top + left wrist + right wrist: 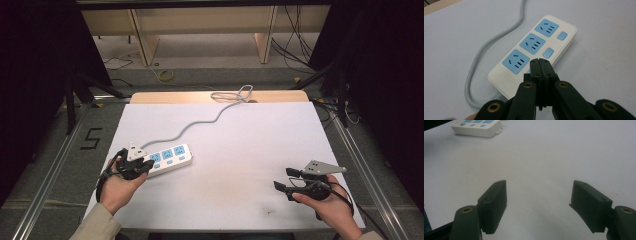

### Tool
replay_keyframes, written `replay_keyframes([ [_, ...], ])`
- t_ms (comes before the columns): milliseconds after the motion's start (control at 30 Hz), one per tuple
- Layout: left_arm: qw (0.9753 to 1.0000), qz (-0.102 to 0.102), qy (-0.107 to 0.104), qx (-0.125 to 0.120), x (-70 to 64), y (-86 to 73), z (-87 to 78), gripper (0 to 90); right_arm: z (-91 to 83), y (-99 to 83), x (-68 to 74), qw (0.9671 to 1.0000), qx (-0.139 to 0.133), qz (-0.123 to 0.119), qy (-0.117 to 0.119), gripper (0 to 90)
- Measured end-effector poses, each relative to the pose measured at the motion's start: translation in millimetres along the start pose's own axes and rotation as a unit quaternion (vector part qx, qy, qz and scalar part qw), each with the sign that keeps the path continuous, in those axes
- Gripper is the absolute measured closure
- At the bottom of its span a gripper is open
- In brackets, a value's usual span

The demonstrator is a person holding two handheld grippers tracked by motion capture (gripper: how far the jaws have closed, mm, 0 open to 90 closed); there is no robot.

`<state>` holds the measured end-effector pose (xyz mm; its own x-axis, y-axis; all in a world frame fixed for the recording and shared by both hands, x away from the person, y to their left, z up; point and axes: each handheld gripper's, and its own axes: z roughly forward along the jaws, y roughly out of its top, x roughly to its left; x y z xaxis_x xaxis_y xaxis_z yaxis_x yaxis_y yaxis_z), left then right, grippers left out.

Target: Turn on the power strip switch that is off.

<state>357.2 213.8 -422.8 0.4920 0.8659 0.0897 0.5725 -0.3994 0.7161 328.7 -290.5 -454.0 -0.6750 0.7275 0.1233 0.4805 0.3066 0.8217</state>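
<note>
A white power strip (169, 160) with three blue sockets and blue switches lies at the table's left; its grey cable (200, 125) runs to the far edge. My left gripper (145, 165) sits at the strip's near end, shut, with nothing between its jaws. In the left gripper view the closed tips (540, 65) hover over the strip (534, 53), right above its nearest switch, which they mostly hide. My right gripper (282, 179) rests at the right front of the table, open and empty. Its view (537, 192) looks across bare white table toward the strip (477, 127).
The white table sheet (250, 145) has a wooden strip (165, 96) at its far edge, where the cable coils (237, 94). Metal rails (55, 165) flank the table. Shelving legs and loose cables stand on the floor beyond.
</note>
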Motion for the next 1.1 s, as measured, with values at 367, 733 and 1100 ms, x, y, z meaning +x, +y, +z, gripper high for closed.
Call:
replay_keyframes([
  [367, 1.0, 0.0, -0.001, 0.009, 2.2, 4.4, 3.9, 89.8, 0.0, -0.2, -0.4, 1.0, 0.001, 0.0, -0.001, 29.5],
  [733, 0.9998, -0.003, -0.003, 0.017, 4.4, 6.3, 6.3, 89.8, 0.0, -0.3, -0.5, 1.0, 0.001, 0.001, -0.001, 29.5],
  [1100, 0.9997, -0.008, -0.005, 0.023, 7.4, 8.4, 8.6, 89.8, -0.2, -0.3, -0.3, 1.0, 0.002, 0.002, -0.001, 29.5],
])
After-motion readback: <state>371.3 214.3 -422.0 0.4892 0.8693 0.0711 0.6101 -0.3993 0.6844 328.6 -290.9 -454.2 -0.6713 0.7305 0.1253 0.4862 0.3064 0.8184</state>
